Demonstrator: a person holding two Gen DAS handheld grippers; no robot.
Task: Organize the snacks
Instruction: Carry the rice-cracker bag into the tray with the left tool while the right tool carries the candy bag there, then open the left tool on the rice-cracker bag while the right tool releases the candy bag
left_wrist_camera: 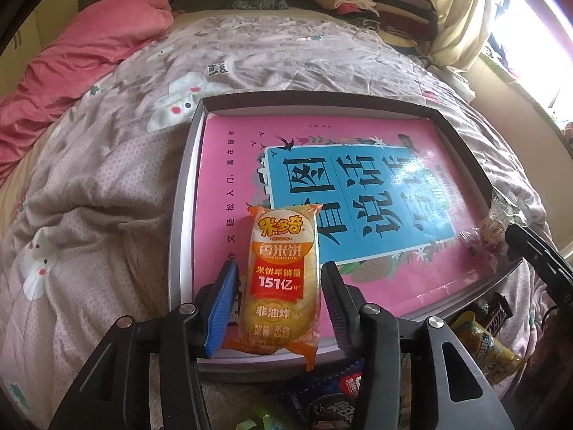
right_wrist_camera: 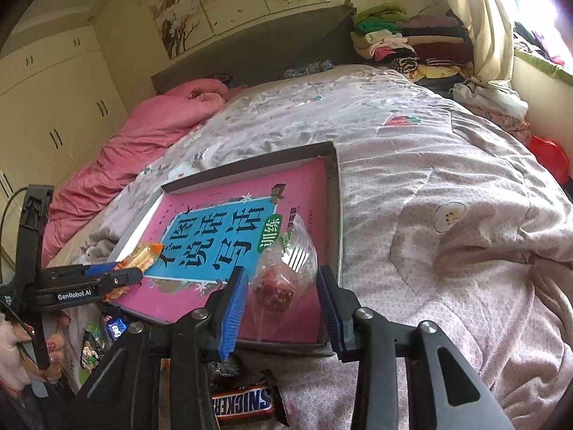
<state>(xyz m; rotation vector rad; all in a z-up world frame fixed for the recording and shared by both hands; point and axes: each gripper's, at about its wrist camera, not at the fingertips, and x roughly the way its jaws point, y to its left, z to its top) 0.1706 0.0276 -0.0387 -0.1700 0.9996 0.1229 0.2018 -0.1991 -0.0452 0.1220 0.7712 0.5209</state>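
A shallow dark tray lies on the bed, its floor covered by a pink and blue printed sheet. An orange rice-cracker packet lies flat at the tray's near left corner. My left gripper straddles it, jaws open, pads just clear of its sides. In the right wrist view a red snack in clear wrap rests on the tray's near right part. My right gripper is open around it, with a small gap at each pad. The left gripper and cracker packet also show there.
Loose snacks lie on the quilt in front of the tray: a Snickers bar, a blue cookie pack and a yellow packet. A pink duvet lies far left. Folded clothes are piled at the headboard. A person's hand holds the left gripper.
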